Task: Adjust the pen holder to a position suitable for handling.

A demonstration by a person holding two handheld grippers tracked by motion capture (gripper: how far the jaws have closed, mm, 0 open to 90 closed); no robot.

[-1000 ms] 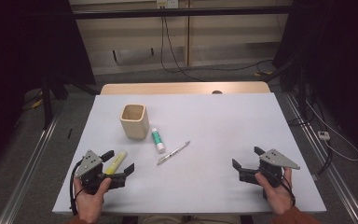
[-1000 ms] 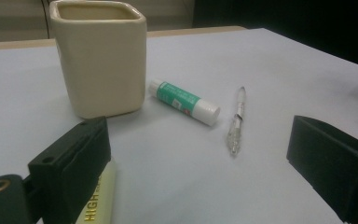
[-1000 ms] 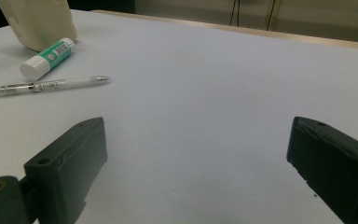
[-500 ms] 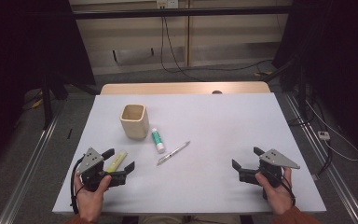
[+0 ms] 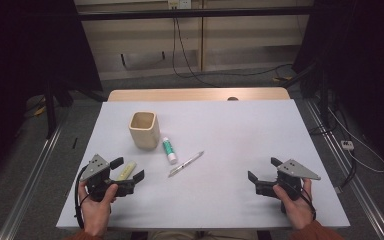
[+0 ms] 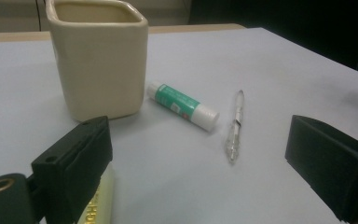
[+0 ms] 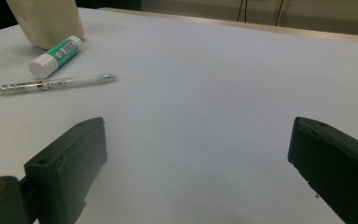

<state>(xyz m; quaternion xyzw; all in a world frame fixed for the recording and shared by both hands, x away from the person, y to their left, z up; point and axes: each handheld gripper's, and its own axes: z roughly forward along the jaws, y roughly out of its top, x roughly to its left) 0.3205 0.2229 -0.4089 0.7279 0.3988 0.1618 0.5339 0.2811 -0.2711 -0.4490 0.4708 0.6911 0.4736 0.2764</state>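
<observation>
- The left hand-held gripper (image 5: 128, 170) rests low on the white counter (image 5: 240, 130), jaws spread wide and holding nothing; a pale yellow highlighter (image 5: 126, 171) lies between them, against one jaw.
- The right hand-held gripper (image 5: 263, 171) gapes wide too, empty.
- A cream square ceramic cup (image 5: 144, 129), a green-and-white glue stick (image 5: 169, 150) and a clear pen (image 5: 186, 163) lie beyond the highlighter.

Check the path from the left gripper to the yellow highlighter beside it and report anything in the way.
Nothing visible blocks it. The left gripper has its black jaws spread wide, and the pale yellow highlighter lies flat on the white table, partly under one jaw. The cream square ceramic cup stands farther off.
</observation>
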